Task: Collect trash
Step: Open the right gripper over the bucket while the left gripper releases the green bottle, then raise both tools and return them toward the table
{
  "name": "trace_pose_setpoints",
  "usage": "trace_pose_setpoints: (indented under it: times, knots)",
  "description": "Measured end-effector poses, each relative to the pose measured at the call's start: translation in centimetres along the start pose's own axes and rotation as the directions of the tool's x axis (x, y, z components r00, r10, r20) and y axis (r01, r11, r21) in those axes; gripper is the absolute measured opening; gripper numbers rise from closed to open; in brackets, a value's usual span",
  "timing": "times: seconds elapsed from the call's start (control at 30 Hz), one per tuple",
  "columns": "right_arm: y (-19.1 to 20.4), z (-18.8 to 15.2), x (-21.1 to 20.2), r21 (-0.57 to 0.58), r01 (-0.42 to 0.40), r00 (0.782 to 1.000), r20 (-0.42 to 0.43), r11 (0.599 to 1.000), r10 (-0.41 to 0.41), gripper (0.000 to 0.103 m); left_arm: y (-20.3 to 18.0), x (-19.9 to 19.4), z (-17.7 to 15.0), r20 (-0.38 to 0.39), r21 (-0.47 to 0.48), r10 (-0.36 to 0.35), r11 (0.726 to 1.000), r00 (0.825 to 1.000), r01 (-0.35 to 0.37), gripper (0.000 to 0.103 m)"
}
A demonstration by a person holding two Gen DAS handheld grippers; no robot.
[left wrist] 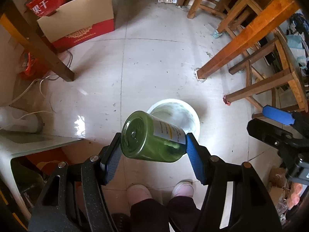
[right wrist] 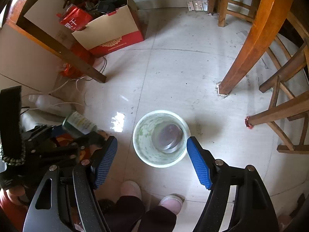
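Left hand-held gripper (left wrist: 152, 150) clamps a round green glass jar (left wrist: 150, 137).

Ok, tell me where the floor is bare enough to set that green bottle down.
Bare tile lies beyond the white bucket, between the dark table leg and the orange table leg. More runs on toward the red box. It is crowded left, by the cables and plastic jug, and right, under the chairs.

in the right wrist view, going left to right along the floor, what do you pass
left gripper holding the green bottle → white bucket → table leg → chair leg with the red scrap
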State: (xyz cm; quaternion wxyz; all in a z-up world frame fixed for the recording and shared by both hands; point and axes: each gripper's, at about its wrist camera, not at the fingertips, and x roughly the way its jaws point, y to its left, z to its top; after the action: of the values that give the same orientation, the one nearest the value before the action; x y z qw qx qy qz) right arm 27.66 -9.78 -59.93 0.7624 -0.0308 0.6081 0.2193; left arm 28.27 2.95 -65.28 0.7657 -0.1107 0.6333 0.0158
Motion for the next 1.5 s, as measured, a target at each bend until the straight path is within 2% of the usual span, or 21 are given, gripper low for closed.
trace_pose_setpoints:
  times: [0.17, 0.23, 0.37, 0.47, 0.63, 0.87, 1.17, 1.3, 1.37, 1.5]
  knots:
    - [-1.1, -0.3, -1.3, 0.037, 0.003, 1.000, 0.012, 0.999, -0.003, 0.071, -1.6, 0.3, 0.3, -0.014, 0.026, -0.033, 0.999, 0.999, 0.034, 0.064]
    - [-1.2, -0.2, -1.8, 0.047, 0.012, 1.000, 0.022, 0.999, -0.013, 0.071, -2.4, 0.6, 0.6, -0.039, 0.035, -0.038, 0.999, 0.999, 0.039, 0.073]
    - [-1.6, 0.1, -3.3, 0.071, 0.026, 0.999, 0.038, 0.997, -0.029, 0.071, -3.7, 0.0, 1.0, -0.044, 0.047, -0.035, 0.998, 0.998, 0.037, 0.075]
    - [-1.5, 0.3, -4.7, 0.073, 0.041, 0.998, 0.051, 0.996, -0.045, 0.071, -4.4, -1.6, 1.2, -0.032, 0.073, -0.021, 0.997, 0.999, 0.023, 0.075]
    - [-0.6, 0.9, -8.0, 0.079, 0.049, 0.996, 0.075, 0.996, -0.055, 0.071, -4.9, -6.7, 1.8, 0.002, 0.085, -0.028, 0.996, 1.000, 0.028, 0.075]
    - [1.9, 2.0, -15.9, 0.076, 0.057, 0.988, 0.140, 0.995, -0.068, 0.071, -5.3, -17.5, 3.2, 0.098, 0.093, -0.023, 0.996, 0.995, 0.013, 0.075]
    - [6.8, 3.1, -28.7, 0.075, 0.064, 0.963, 0.257, 0.995, -0.082, 0.071, -6.1, -33.2, 4.1, 0.244, 0.086, -0.047, 0.996, 0.969, 0.027, 0.075]
    - [9.1, 3.1, -34.1, 0.084, 0.061, 0.937, 0.338, 0.995, -0.086, 0.072, -6.6, -40.2, 4.8, 0.318, 0.107, -0.073, 0.993, 0.945, 0.040, 0.075]
    - [10.0, 2.9, -36.3, 0.087, 0.065, 0.922, 0.376, 0.994, -0.094, 0.077, -6.7, -42.8, 5.0, 0.352, 0.128, -0.079, 0.991, 0.933, 0.035, 0.075]
    - [12.1, 2.9, -40.9, 0.094, 0.074, 0.883, 0.456, 0.993, -0.109, 0.079, -6.8, -49.0, 5.5, 0.446, 0.175, -0.104, 0.984, 0.889, 0.028, 0.075]
